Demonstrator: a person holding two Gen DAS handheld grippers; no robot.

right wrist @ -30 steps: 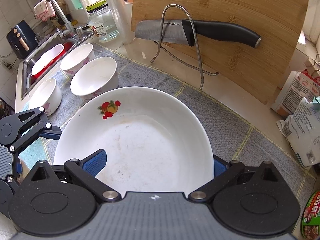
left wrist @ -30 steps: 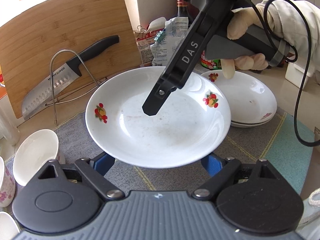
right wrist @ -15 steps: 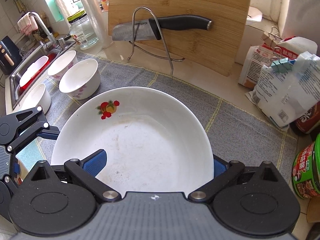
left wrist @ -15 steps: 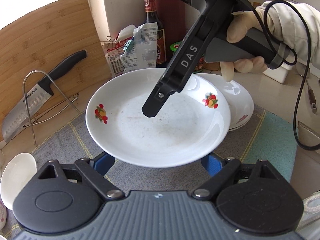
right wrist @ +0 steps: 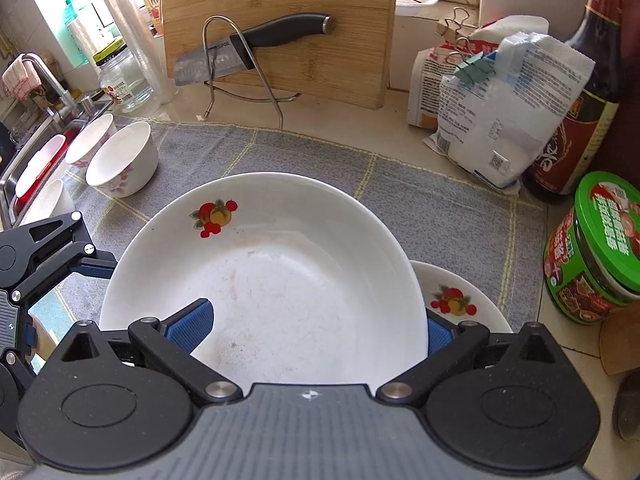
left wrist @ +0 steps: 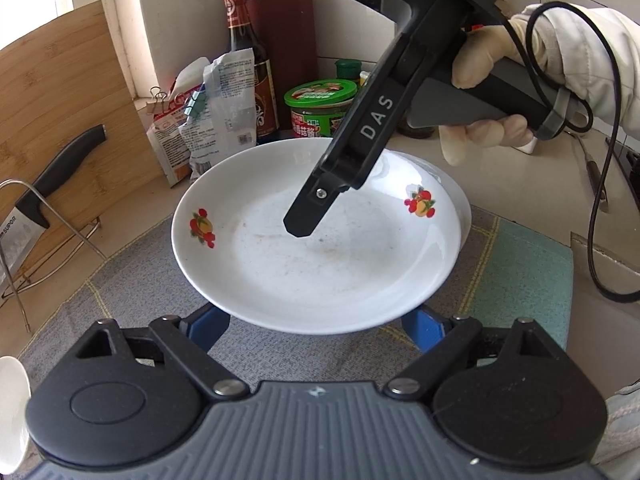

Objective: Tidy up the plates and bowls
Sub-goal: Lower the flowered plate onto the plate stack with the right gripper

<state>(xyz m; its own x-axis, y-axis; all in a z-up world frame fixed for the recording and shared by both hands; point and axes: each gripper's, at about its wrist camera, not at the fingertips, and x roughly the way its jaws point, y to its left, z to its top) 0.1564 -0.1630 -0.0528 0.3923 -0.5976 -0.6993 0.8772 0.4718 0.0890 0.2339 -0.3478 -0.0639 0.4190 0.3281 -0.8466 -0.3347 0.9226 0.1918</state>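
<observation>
- Left wrist view: the white fruit-printed plate (left wrist: 312,264) hangs in the air above the grey mat (left wrist: 132,312) on the desk, its near rim lying over the two blue fingers of your left gripper (left wrist: 314,322).
- Those fingers stand wide apart beneath the plate. You cannot tell from either view whether they press on its underside or only sit below it.
- Your right hand (left wrist: 480,76), in a pale glove, holds the right gripper (right wrist: 312,328) down across the plate from the far side.
- Right wrist view: the right gripper pinches the plate. One blue finger (right wrist: 188,324) lies inside the dish, and the other sits outside the rim on the opposite side.
- The held plate tilts, its far edge higher, and it partly covers a second fruit-printed plate (right wrist: 452,300) that rests on the mat just below and to the right.
- A green-lidded tub (right wrist: 592,248), a dark sauce bottle (right wrist: 588,92) and two clipped bags (right wrist: 500,112) stand near that resting plate, off the mat's edge.
- White bowls (right wrist: 120,160) sit together at the mat's left end, beside the sink (right wrist: 24,168).
- Behind the mat, a knife (right wrist: 248,46) lies across a wire rack (right wrist: 240,64) in front of an upright wooden cutting board (right wrist: 280,0).
</observation>
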